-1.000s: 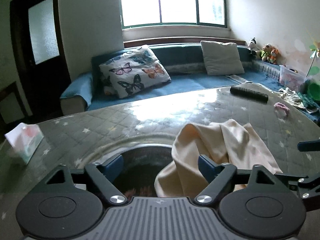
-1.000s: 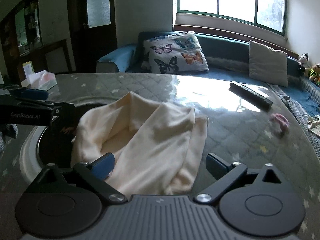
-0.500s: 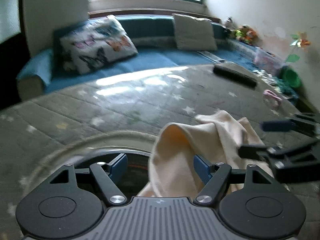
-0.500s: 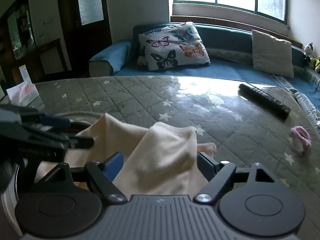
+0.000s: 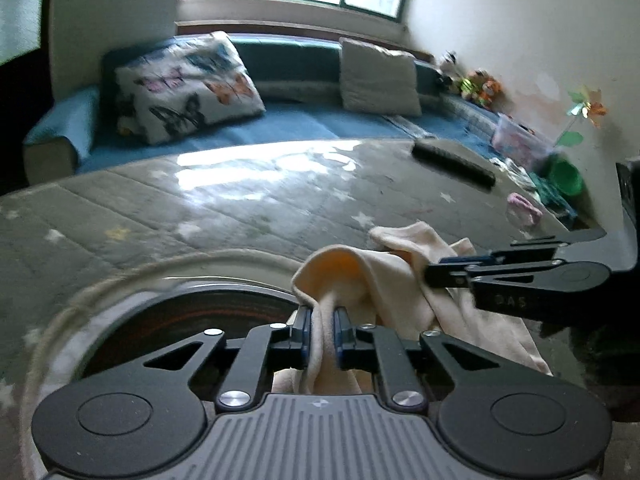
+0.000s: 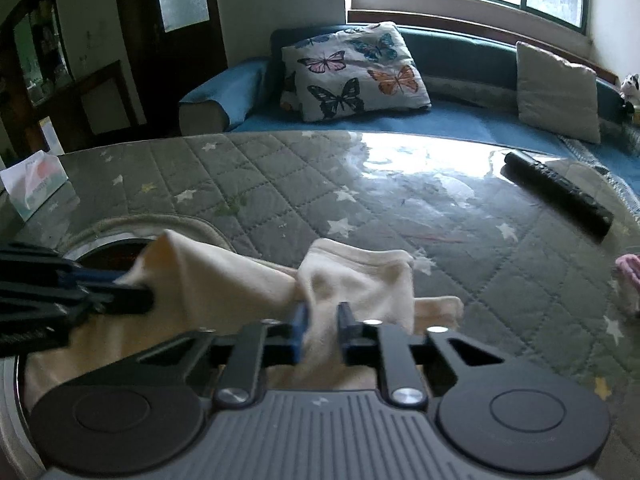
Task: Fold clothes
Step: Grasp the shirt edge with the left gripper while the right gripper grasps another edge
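A cream garment (image 5: 360,276) lies bunched at the near edge of the quilted grey table cover (image 5: 200,208), partly over a round dark opening (image 5: 180,308). My left gripper (image 5: 322,320) is closing, and its blue pads pinch a fold of the cloth. In the right wrist view my right gripper (image 6: 322,316) is closing too, its pads pressed on another fold of the garment (image 6: 360,280). The two grippers sit close together: the right gripper (image 5: 436,270) reaches in from the right, the left gripper (image 6: 136,292) from the left.
A black remote control (image 6: 556,194) lies at the far right of the table and a small pink item (image 5: 524,208) nearer the right edge. A tissue pack (image 6: 34,184) stands at the far left. A blue sofa with a butterfly pillow (image 6: 352,72) runs behind.
Both grippers went from wide open to closed on folds of the cream garment. The left moved right and tilted down; the right closed in beside it.
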